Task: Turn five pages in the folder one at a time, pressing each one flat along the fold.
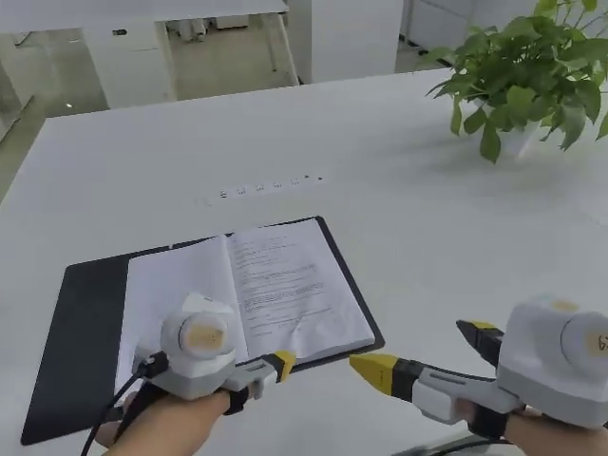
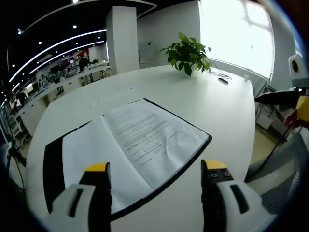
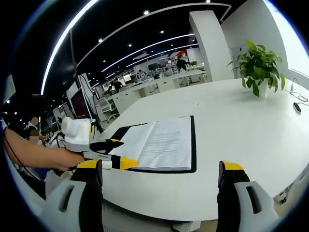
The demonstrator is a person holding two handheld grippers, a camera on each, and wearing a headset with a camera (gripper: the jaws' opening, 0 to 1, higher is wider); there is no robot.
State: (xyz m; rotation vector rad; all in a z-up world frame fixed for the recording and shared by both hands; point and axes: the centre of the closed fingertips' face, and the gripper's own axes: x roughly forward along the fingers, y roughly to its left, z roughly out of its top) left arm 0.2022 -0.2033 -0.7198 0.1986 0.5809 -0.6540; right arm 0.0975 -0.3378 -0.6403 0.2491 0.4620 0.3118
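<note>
The black folder [image 1: 85, 323] lies open on the white table, its white pages [image 1: 285, 285] spread flat; the right page carries printed text. My left gripper [image 1: 271, 370] hovers open over the folder's near edge, by the foot of the fold. In the left gripper view its yellow-tipped jaws [image 2: 155, 166] stand wide apart above the pages [image 2: 145, 140], holding nothing. My right gripper [image 1: 418, 347] is open too, just off the folder's near right corner over bare table. Its own view has the jaws [image 3: 160, 165] apart, with the folder [image 3: 164, 142] and the left gripper [image 3: 120, 152] ahead.
A potted green plant [image 1: 532, 76] stands at the table's far right. A row of flush sockets [image 1: 266, 187] sits beyond the folder. A small dark object with a cable [image 2: 223, 80] lies near the plant. Desks and chairs fill the office behind.
</note>
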